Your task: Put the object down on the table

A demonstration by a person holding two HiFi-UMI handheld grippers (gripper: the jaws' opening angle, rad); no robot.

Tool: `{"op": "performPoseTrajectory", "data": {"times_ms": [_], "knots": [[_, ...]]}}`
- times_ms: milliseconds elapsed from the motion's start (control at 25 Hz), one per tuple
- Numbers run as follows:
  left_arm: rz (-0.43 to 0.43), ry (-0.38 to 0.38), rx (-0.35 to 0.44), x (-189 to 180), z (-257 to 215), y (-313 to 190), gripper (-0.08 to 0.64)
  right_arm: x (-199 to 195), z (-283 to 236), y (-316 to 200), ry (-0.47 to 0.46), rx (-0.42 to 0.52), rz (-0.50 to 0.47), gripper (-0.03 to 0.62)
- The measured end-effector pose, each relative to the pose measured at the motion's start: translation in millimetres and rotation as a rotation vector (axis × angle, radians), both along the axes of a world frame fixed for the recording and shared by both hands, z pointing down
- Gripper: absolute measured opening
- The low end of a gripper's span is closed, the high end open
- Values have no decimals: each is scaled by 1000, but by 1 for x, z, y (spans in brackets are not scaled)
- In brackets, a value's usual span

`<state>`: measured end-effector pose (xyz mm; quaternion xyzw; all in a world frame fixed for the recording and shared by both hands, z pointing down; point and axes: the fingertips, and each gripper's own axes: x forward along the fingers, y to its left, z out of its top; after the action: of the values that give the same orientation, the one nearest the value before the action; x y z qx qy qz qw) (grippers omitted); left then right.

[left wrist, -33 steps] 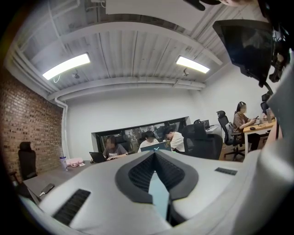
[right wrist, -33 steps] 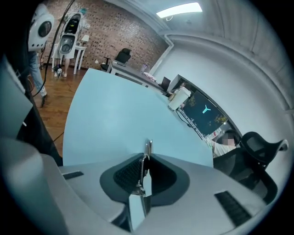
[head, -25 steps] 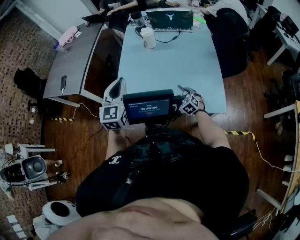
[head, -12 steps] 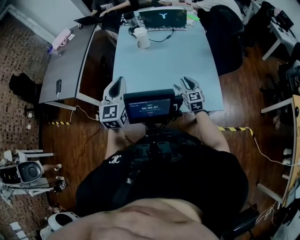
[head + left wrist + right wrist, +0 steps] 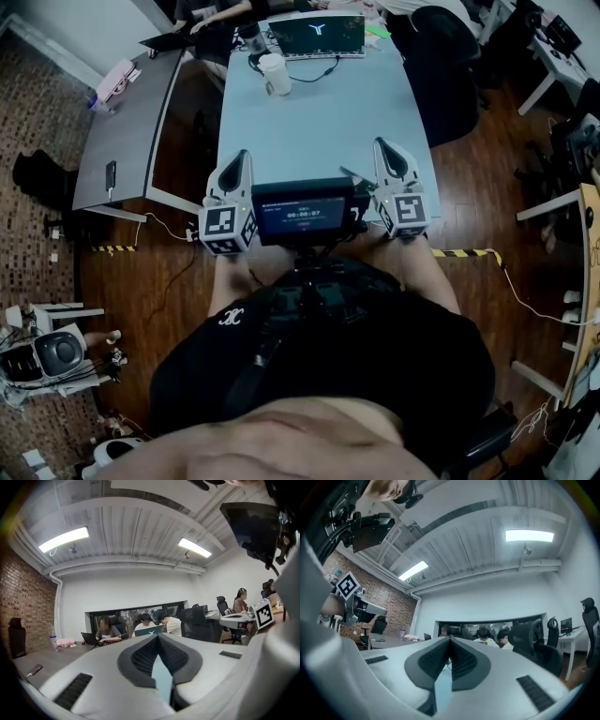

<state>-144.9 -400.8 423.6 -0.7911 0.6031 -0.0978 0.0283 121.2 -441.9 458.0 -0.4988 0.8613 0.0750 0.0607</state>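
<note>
Since a second ago, the right tool [image 5: 386, 150] has swung from a sideways tilt to point straight ahead over the near edge of the long pale blue-grey counter [image 5: 319, 122], and its jaws have come together. The left tool [image 5: 240, 157] has kept its place over that counter's near left corner.

Left of this counter stands a darker grey counter [image 5: 131, 141], slanting away from it. A black office chair [image 5: 441, 75] sits against the pale counter's right side. An open black laptop [image 5: 317, 36] with a pale logo stands at its far end. A small black screen with lit text [image 5: 302, 211], mounted on the person's chest, hangs over its near edge between the two tools. A white paper cup [image 5: 275, 75] stands on the pale counter, towards its far end and left side. A dark slim phone [image 5: 111, 174] lies on the grey counter.

Both tools are closed and empty. In each gripper view the ribbed dark pads meet at the tips, with only a sliver of pale counter showing behind them. I cannot tell which thing on the counter is the task's object; neither tool holds it.
</note>
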Motion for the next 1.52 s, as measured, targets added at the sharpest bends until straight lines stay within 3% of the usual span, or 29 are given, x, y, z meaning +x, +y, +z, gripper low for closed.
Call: {"op": "performPoseTrajectory", "data": {"times_ms": [240, 520, 800, 1000, 1200, 1520], "knots": [[-5, 7, 27, 18, -2, 0, -6, 31, -57, 39, 2, 130, 24, -25], [-9, 19, 46, 47, 3, 19, -5, 64, -66, 78, 0, 119, 10, -23], [27, 4, 67, 57, -4, 42, -6, 69, -75, 118, 8, 141, 29, -23], [57, -5, 113, 46, -15, 69, -5, 59, -75, 154, 14, 143, 49, -23], [99, -21, 108, 31, -18, 131, -6, 37, -69, 220, 1, 124, 89, -23], [81, 2, 66, -43, 7, 258, -5, -31, -59, 349, 9, 92, 96, -23]]}}
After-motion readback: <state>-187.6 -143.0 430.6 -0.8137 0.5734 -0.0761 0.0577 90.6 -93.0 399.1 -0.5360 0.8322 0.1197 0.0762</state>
